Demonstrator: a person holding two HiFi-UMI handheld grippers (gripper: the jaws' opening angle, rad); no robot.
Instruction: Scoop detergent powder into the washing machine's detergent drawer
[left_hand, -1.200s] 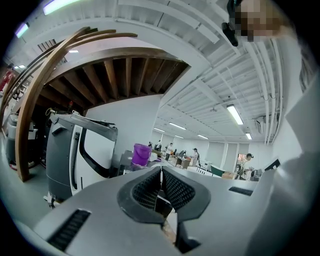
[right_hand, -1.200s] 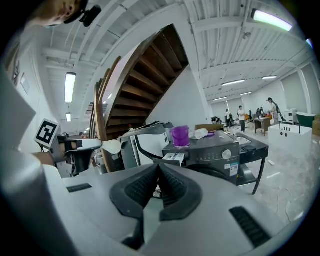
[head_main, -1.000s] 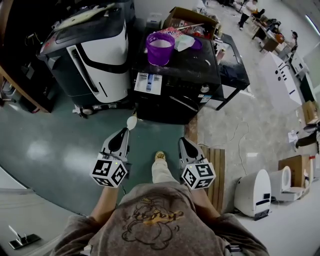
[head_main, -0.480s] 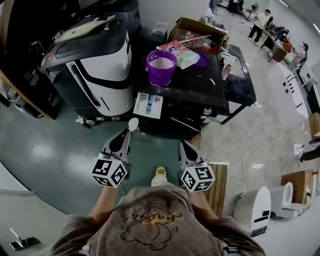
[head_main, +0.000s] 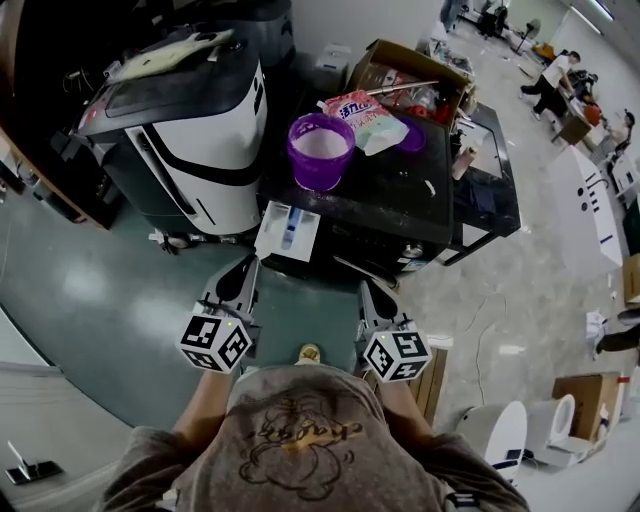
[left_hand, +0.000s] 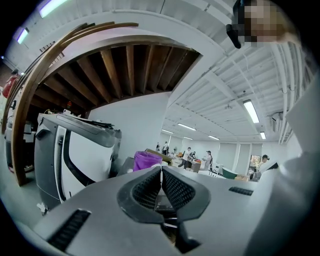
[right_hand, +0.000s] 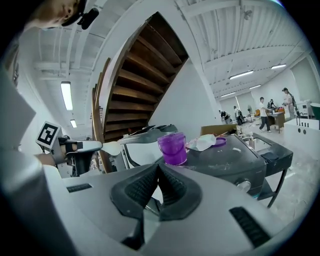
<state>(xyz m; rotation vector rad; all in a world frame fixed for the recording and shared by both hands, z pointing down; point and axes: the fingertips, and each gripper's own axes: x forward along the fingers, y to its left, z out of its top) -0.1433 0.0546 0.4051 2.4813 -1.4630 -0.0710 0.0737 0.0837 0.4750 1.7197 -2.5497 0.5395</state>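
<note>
Right now the left tongs (head_main: 243, 272) clamp the thin handle of a white spoon (right_hand: 111, 148), and the right tongs (head_main: 372, 290) are closed on nothing, both held back from the washer (head_main: 400, 200). The purple tub (head_main: 320, 150) of powder sits on top of it, with the white drawer (head_main: 288, 230) pulled out just below. The spoon could twist in that thin grip between tub and drawer, I think, and spill powder on the floor.

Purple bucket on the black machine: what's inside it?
Seen from above in the head view, the purple bucket holds white powder across its whole opening. Anything under the powder's surface is covered, so its depth cannot be told.
</note>
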